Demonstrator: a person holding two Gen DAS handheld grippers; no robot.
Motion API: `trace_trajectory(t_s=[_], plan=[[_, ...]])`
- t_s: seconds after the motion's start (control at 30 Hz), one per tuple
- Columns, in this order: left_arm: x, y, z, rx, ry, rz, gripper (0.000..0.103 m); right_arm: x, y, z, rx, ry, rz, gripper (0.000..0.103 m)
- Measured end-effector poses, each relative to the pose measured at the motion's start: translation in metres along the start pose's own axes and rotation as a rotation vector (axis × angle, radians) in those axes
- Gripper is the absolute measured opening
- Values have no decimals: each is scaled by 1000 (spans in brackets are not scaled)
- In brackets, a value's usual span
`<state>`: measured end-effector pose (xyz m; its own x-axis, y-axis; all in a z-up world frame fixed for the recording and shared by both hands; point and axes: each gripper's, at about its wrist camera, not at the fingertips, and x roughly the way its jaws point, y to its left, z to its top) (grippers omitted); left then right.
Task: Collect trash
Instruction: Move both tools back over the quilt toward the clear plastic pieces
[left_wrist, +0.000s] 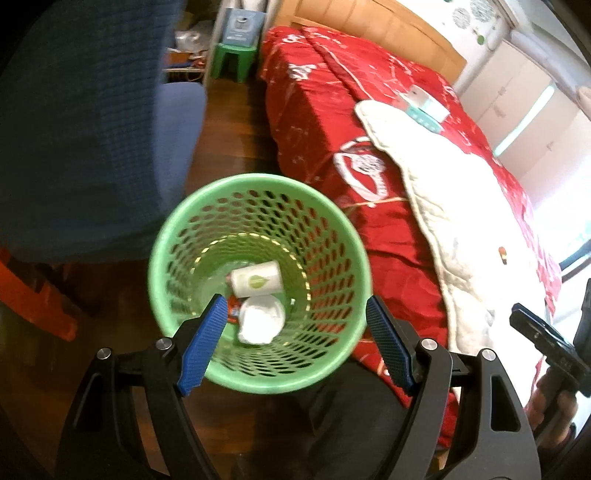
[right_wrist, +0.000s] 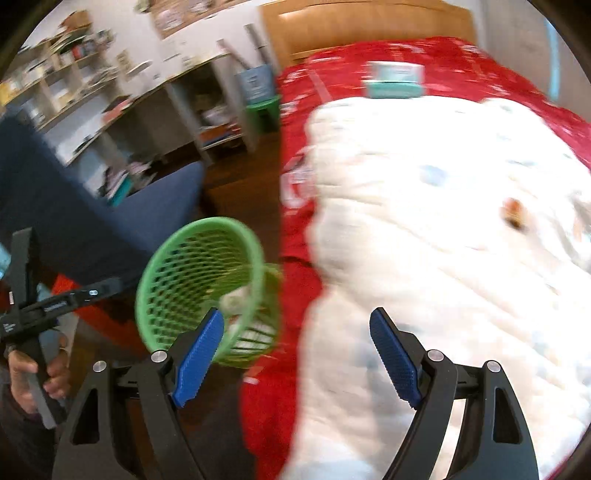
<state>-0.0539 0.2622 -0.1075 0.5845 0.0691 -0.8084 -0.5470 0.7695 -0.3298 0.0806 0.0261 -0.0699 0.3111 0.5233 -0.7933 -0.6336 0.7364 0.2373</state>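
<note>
flanking red bedspread (left_wrist: 332, 110), wooden floor (left_wrist: 236, 122)

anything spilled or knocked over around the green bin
Nothing looks spilled. The green bin stands upright on the floor beside the bed, with a white cup and crumpled white paper inside. One small orange scrap lies on the white quilt, uncollected.

Left wrist view is looking steeply down, close above the green basket (left_wrist: 258, 280) on the floor beside the bed (left_wrist: 369, 147). Right wrist view is facing down over the bed (right_wrist: 443, 221), farther right. Both are sharing basket (right_wrist: 207, 288) and bed.
</note>
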Motion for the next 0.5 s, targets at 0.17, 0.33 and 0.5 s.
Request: trace_trajectory(t_s=[0.17, 0.33, 0.5], plan=[[8, -28, 1, 45, 17, -27, 76, -30, -61, -13, 91, -31, -108, 79], [14, -55, 1, 95, 31, -45, 76, -57, -119, -25, 182, -60, -225, 83], [21, -84, 3, 134, 47, -63, 76, -73, -170, -36, 242, -68, -316, 86]])
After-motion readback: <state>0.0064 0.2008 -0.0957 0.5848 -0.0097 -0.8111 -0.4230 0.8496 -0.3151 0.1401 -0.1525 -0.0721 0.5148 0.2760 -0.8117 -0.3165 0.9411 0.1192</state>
